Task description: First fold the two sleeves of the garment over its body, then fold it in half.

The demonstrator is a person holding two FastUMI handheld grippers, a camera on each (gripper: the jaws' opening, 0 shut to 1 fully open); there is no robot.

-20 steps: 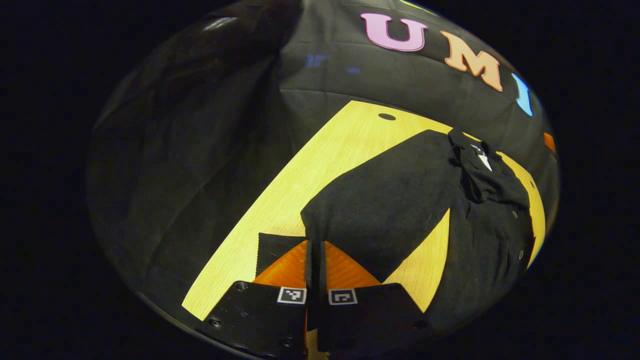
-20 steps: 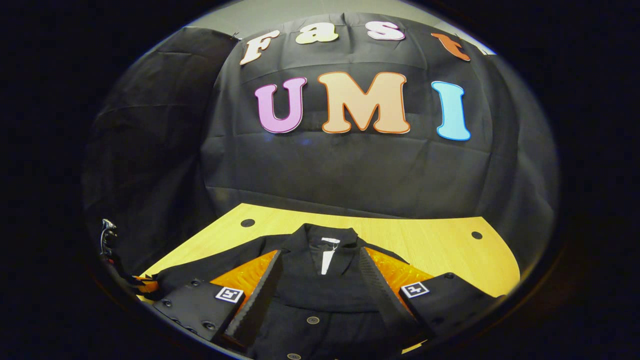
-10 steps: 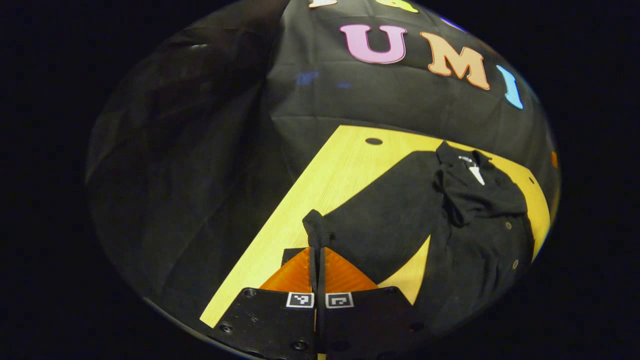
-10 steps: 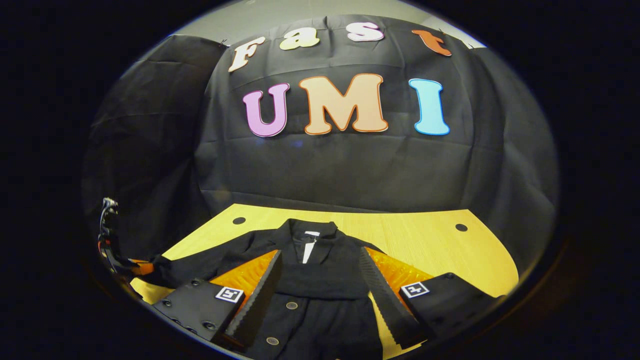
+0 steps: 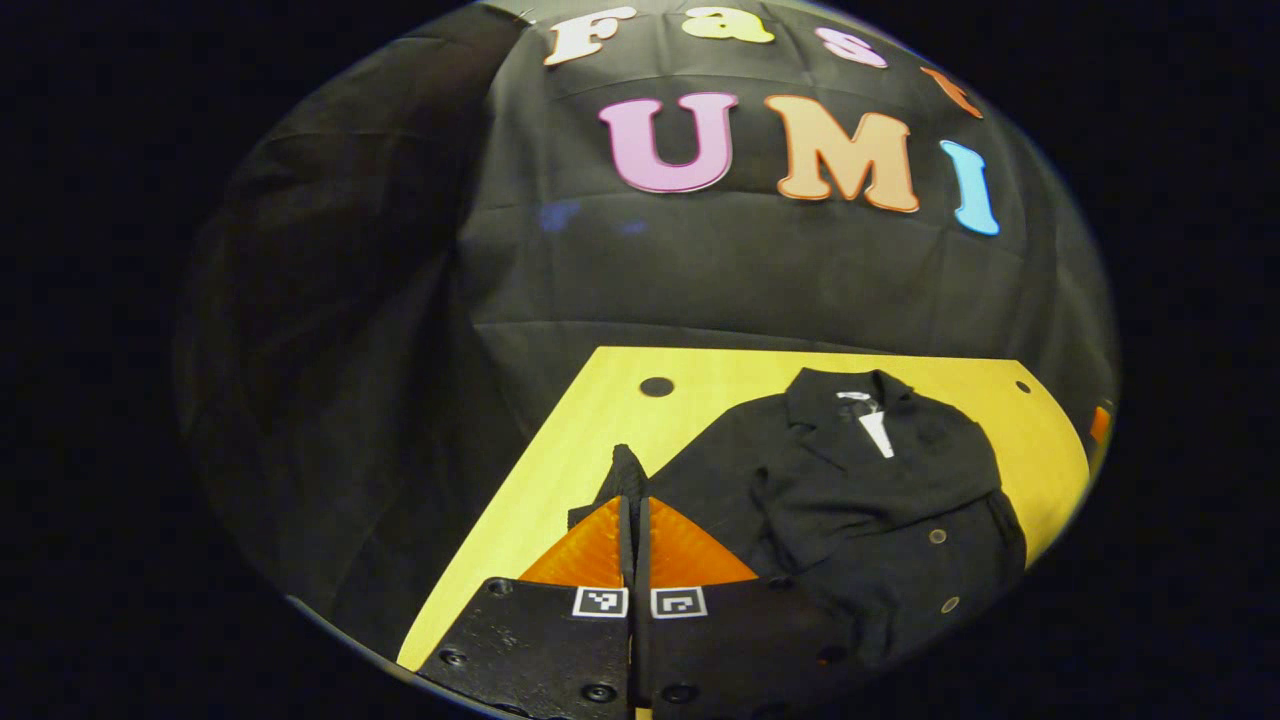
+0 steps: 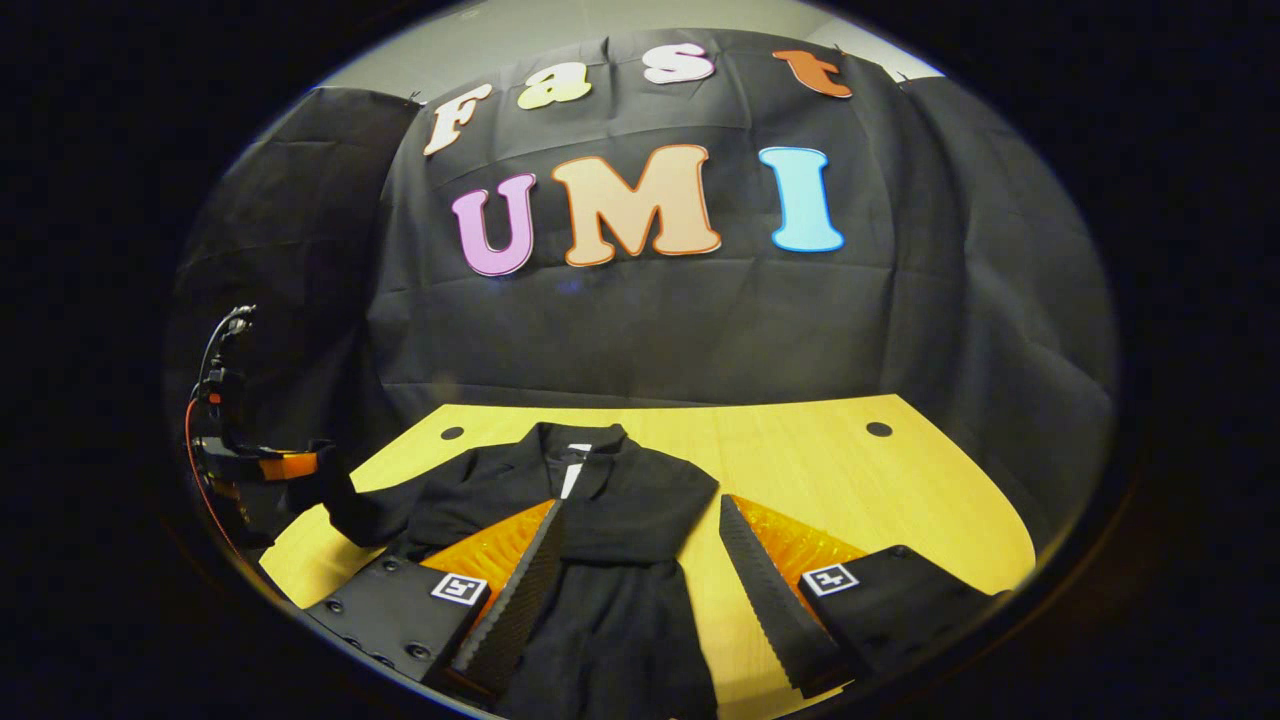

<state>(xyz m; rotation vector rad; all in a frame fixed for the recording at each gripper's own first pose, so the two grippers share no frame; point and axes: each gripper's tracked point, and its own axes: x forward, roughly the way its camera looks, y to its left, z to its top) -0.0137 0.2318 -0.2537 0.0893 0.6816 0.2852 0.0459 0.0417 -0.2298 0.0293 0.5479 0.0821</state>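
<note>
A black buttoned jacket (image 5: 880, 500) lies on the wooden table (image 5: 700, 400), collar toward the far wall. My left gripper (image 5: 634, 505) is shut on the cuff of one sleeve (image 5: 625, 470), lifted off the table at the jacket's left. In the right gripper view the same jacket (image 6: 600, 510) lies spread, and the left gripper (image 6: 285, 466) holds the raised sleeve end (image 6: 335, 495) at the far left. The other sleeve lies folded across the chest. My right gripper (image 6: 640, 540) hangs open above the jacket's body, with nothing between its fingers.
Bare wood of the table (image 6: 880, 490) stretches to the right of the jacket. Round cable holes (image 6: 879, 429) sit near the back corners. Black cloth walls close the booth behind and at the sides.
The left gripper has lifted the sleeve cuff off the table and swung right toward the jacket's body. The right gripper has drifted right and back, off the collar.
</note>
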